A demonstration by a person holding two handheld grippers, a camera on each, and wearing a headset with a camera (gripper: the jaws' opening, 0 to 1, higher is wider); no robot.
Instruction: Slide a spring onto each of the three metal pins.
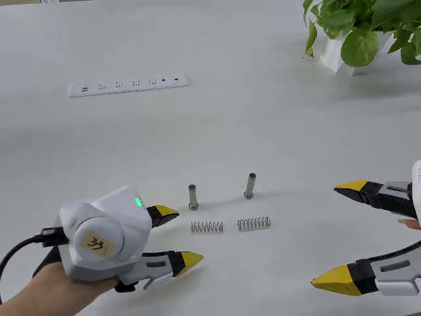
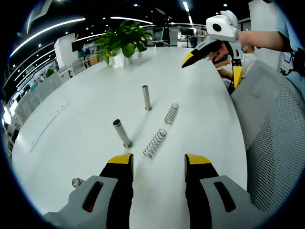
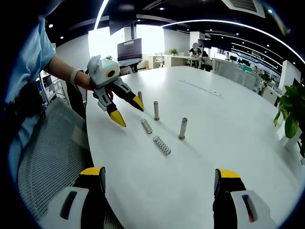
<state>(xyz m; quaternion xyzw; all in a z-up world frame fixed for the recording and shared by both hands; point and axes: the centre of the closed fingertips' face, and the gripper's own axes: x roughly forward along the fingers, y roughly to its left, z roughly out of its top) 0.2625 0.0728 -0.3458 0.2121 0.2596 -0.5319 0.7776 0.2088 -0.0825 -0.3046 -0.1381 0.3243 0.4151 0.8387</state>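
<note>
Two springs (image 1: 207,226) lie by upright pins (image 1: 193,197); L gripper (image 1: 189,235), R gripper (image 1: 325,236) both spread.

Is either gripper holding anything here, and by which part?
Nothing is held. The left gripper and the right gripper are both open and empty; the springs lie loose on the table.

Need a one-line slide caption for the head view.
Open left hand-held gripper and right hand-held gripper flank two upright pins, two loose springs.

Upright on the surface (image 1: 263,118): left pin (image 1: 193,197), right pin (image 1: 250,185); just before them, left spring (image 1: 207,226), right spring (image 1: 254,223); power strip (image 1: 127,85) far behind.
</note>
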